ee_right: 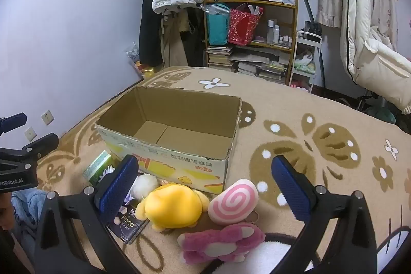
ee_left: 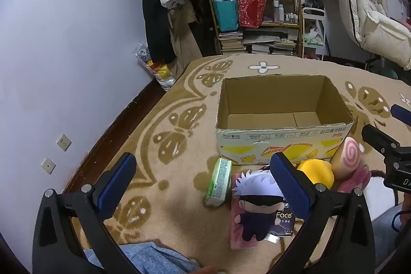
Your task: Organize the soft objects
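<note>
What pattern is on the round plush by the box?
A pink spiral on white round plush, clearest in the right wrist view.

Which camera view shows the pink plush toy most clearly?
The right wrist view shows it best: the pink plush toy lies whole on the carpet, in front of the swirl cushion. In the left wrist view only a pink edge shows, beside the yellow plush and behind the left gripper's finger.

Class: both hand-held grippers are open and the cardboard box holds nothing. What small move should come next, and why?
Probably lower the right hand-held gripper onto the yellow plush. It lies between the open fingers, nearest the empty cardboard box, and nothing lies on it. The left hand-held gripper is open over the carpet.
</note>
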Demonstrator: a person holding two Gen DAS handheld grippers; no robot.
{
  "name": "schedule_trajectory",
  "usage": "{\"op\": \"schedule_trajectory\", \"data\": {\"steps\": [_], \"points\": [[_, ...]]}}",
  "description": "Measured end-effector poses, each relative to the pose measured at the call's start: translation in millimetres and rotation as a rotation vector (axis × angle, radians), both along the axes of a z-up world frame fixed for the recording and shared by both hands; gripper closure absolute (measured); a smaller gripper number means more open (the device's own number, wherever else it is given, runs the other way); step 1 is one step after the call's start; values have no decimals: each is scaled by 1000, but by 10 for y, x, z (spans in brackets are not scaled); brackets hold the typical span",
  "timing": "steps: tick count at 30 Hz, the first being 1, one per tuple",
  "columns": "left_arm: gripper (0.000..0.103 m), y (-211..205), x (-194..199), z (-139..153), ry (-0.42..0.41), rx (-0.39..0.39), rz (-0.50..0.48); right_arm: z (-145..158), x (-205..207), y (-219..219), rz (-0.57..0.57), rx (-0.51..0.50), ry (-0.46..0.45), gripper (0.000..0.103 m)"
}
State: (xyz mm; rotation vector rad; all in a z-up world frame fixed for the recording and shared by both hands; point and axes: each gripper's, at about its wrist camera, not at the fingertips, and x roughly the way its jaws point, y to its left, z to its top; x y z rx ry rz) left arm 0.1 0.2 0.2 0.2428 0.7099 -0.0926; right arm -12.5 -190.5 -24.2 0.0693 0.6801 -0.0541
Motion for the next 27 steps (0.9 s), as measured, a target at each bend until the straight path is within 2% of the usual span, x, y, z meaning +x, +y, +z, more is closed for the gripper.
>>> {"op": "schedule_trajectory", "data": {"steps": [3,11,27], "points": [[0,-40,-20,-1,-16,29,3,15,3,-6,-2,3,-2,0],[0,73,25,-41,15,0,-1,-16,-27,46,-2,4,-3,0],[0,-40,61,-52,28,21,-18,-50,-21,-3,-8,11,7,0]]}}
